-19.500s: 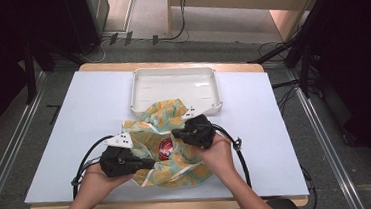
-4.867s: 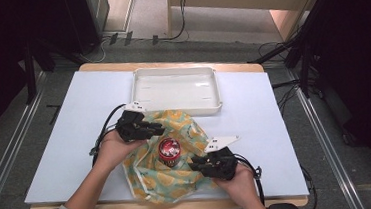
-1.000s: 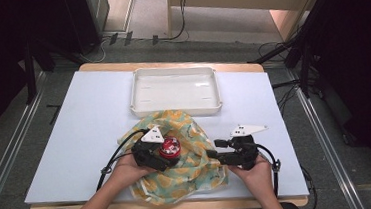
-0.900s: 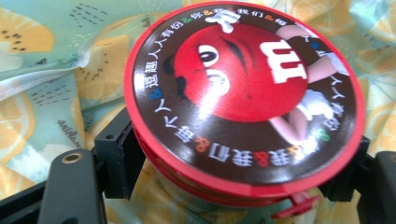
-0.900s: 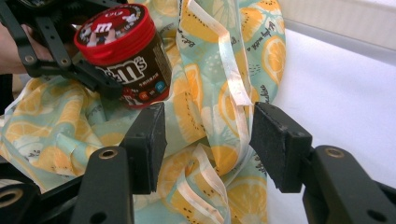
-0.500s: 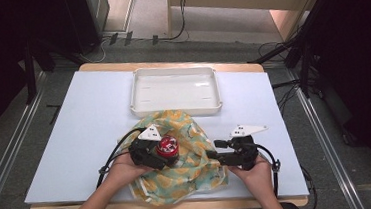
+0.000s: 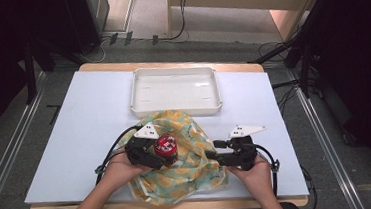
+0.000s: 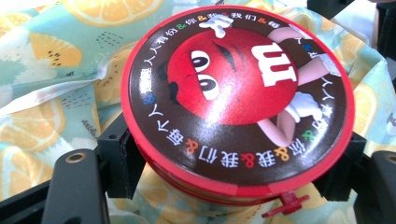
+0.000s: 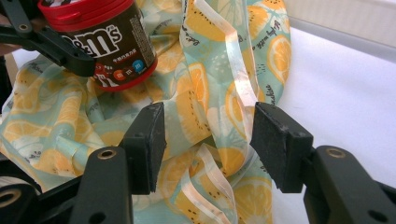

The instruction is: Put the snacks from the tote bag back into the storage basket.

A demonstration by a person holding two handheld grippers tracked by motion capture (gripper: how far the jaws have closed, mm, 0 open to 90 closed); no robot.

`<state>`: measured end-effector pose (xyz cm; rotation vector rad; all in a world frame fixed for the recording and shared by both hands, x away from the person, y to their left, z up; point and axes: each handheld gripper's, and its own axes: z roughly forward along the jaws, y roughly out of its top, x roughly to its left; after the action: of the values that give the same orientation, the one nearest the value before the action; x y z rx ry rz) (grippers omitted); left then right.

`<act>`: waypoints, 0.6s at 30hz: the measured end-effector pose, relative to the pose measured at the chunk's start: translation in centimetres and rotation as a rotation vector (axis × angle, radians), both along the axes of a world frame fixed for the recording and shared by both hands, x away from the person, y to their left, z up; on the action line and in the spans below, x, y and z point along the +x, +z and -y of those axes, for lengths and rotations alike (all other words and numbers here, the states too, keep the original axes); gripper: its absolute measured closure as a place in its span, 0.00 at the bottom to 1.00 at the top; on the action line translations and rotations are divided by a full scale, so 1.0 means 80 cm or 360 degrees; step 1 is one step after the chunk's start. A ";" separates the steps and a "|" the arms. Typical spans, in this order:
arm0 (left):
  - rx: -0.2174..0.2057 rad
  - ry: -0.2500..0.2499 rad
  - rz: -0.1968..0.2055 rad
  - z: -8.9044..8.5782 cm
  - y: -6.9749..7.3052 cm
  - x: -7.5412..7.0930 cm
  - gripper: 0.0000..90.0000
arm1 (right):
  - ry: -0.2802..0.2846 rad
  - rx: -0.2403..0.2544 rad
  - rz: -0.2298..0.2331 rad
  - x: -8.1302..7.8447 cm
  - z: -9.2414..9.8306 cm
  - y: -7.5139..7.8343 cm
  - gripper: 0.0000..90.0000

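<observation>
The left gripper has its jaws pinching the red-lidded candy jar by its sides, holding it over the orange-print bag on the bench. At three o'clock from the jar, the right gripper has its jaws spread around the bag's raised edge, pads apart from it. A white tray sits at twelve o'clock

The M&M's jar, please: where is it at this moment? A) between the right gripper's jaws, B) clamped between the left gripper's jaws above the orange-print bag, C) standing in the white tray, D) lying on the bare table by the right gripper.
B: the left gripper has its jaws pressed on both sides of the M&M's jar, over the orange-print bag.
</observation>
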<state>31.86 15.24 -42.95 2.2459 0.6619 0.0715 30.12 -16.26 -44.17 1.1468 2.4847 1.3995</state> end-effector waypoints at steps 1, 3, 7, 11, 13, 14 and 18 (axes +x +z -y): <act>-0.0002 -0.0008 -0.0006 0.000 0.000 -0.001 0.28 | -0.0003 -0.0002 -0.0005 0.000 0.000 0.000 0.51; 0.0003 -0.0022 -0.0014 0.000 0.003 -0.003 0.28 | 0.0001 -0.0003 -0.0010 0.001 -0.001 -0.001 0.51; 0.0003 -0.0029 -0.0017 -0.001 0.010 -0.006 0.28 | -0.0001 -0.0004 -0.0012 0.000 -0.001 -0.001 0.51; 0.0000 -0.0015 -0.0012 -0.004 0.017 -0.008 0.28 | 0.0002 -0.0005 -0.0009 0.001 -0.002 -0.001 0.51; -0.0007 0.0018 -0.0016 -0.008 0.024 -0.007 0.28 | 0.0017 -0.0009 -0.0006 0.002 -0.003 -0.002 0.51; -0.0016 0.0022 -0.0014 -0.009 0.027 -0.007 0.28 | 0.0016 -0.0009 -0.0007 0.002 -0.004 -0.002 0.51; -0.0015 0.0054 0.0012 -0.019 0.038 -0.008 0.28 | 0.0028 -0.0016 -0.0006 0.002 -0.007 -0.002 0.51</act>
<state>31.19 16.73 -39.93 2.2246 0.6949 0.0936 30.25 -15.70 -44.35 1.1292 2.5077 1.3888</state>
